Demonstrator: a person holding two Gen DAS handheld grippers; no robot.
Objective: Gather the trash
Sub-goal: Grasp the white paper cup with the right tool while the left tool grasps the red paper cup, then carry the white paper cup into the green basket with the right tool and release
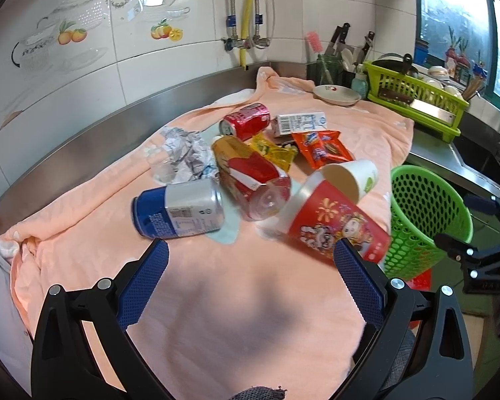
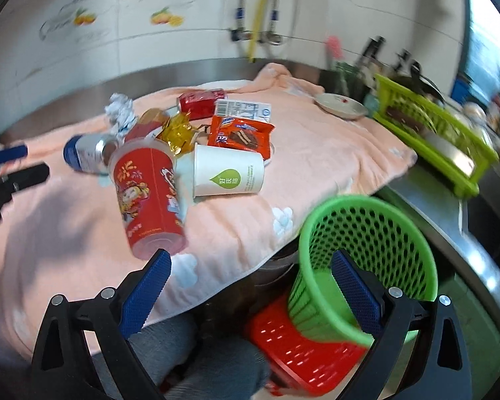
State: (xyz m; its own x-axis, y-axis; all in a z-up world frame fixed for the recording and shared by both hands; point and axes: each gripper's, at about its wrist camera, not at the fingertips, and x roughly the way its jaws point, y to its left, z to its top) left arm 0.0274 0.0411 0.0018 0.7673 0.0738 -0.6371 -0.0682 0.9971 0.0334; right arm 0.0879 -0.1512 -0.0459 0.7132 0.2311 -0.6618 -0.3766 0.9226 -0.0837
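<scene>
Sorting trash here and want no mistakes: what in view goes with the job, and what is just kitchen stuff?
Job: red can, blue can, carton, orange wrapper, white cup, red cup, green bin.

Lying about: plate, dish rack, knives.

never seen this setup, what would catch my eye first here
A heap of trash in the middle of the peach towel: a red printed cup, a white paper cup and a blue-and-silver can, all on their sides. Next, the bright green mesh basket just off the counter's right edge, on a red stool.
</scene>
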